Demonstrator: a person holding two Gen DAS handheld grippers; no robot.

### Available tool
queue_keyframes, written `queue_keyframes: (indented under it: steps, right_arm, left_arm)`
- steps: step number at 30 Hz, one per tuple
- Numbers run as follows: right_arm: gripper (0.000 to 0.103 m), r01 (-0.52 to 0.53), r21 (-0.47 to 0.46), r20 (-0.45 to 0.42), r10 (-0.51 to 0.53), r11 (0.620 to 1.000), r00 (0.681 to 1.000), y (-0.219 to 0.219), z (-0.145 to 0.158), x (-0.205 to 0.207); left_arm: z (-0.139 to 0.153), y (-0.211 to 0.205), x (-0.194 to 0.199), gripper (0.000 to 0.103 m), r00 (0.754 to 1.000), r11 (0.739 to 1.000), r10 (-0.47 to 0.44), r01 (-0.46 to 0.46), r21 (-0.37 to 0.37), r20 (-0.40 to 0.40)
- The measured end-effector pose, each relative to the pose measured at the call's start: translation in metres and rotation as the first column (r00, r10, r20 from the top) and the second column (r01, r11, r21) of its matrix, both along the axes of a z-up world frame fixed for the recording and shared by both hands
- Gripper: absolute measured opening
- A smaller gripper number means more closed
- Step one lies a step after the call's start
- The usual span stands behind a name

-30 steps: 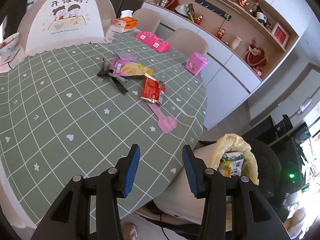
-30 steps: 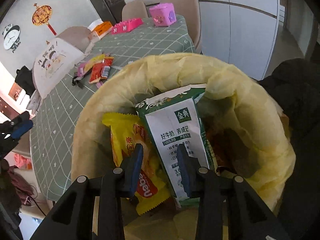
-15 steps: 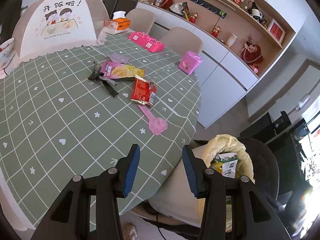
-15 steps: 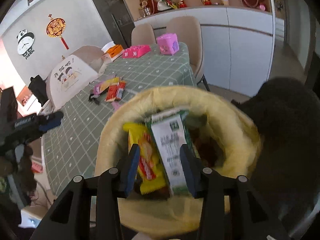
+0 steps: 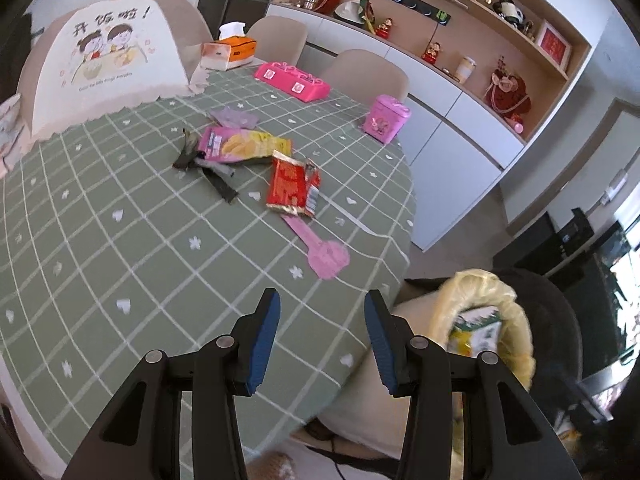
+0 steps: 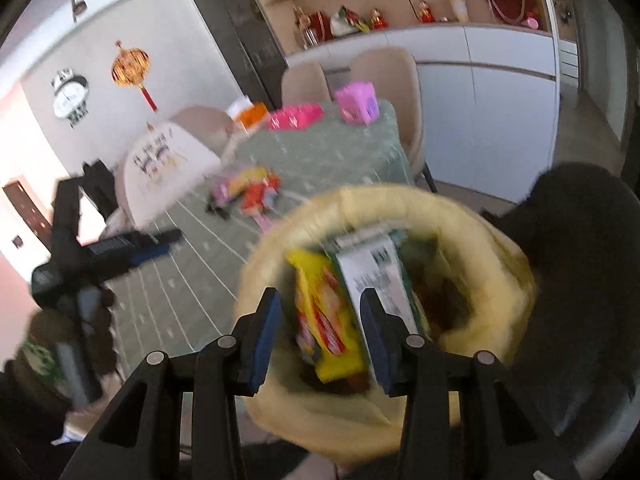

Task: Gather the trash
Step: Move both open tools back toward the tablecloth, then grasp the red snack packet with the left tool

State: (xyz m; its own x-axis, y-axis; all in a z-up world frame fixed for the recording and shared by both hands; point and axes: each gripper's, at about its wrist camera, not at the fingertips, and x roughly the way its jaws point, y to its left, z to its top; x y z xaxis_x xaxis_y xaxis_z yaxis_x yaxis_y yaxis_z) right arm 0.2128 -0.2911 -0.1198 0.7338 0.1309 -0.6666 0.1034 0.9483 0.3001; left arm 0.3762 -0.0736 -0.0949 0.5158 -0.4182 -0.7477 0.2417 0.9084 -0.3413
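Wrappers lie on the green checked tablecloth (image 5: 120,272): a red packet (image 5: 290,186), a pink and yellow chip bag (image 5: 240,146), a dark wrapper (image 5: 208,170), a lilac wrapper (image 5: 234,117) and a pink spoon-shaped piece (image 5: 320,250). My left gripper (image 5: 320,334) hovers open over the table's near edge, nothing between its fingers. A bin with a yellow bag (image 6: 492,256) stands beside the table; a yellow snack bag (image 6: 326,320) and a milk carton (image 6: 378,272) lie inside. My right gripper (image 6: 320,332) stands open above the bin, holding nothing.
A white food cover (image 5: 104,60), a tissue box (image 5: 230,50), a long pink box (image 5: 292,80) and a small pink box (image 5: 386,118) stand at the table's far side. Beige chairs (image 5: 368,72) and white cabinets (image 5: 460,152) lie behind. A dark chair (image 6: 580,216) is beside the bin.
My right gripper has risen out of the bin, leaving the milk carton and snack bag inside, and now looks toward the table. My left gripper has drifted slightly, still open.
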Motion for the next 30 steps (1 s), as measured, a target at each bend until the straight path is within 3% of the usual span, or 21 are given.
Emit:
queue_keyframes:
  steps: [5,11,16,22,30]
  right_arm:
    - [0.040,0.046,-0.039,0.026,-0.045,0.998,0.999,0.011,0.004,0.031]
    - [0.040,0.067,-0.056,0.018,-0.066,0.996,0.998,0.022,0.002,0.077]
    - [0.040,0.120,-0.051,0.003,-0.120,0.991,0.993,0.028,-0.004,0.101]
    - [0.040,0.191,-0.054,-0.044,-0.193,0.980,0.980,0.030,-0.015,0.113]
    - [0.040,0.234,-0.112,-0.099,-0.245,0.966,0.964,0.031,-0.019,0.110]
  left_arm:
    - [-0.009,-0.008,0.025,0.045,0.999,0.997,-0.021,0.018,0.072,0.044]
    - [-0.026,-0.003,0.063,0.045,0.996,0.994,-0.082,0.080,0.080,0.023]
    - [-0.038,0.004,0.098,0.045,0.986,0.986,-0.164,0.162,0.049,0.030]
    - [-0.058,-0.002,0.161,0.046,0.983,0.983,-0.183,0.183,-0.016,0.009]
    - [-0.096,-0.028,0.208,0.045,0.972,0.982,-0.187,0.185,-0.026,-0.142]
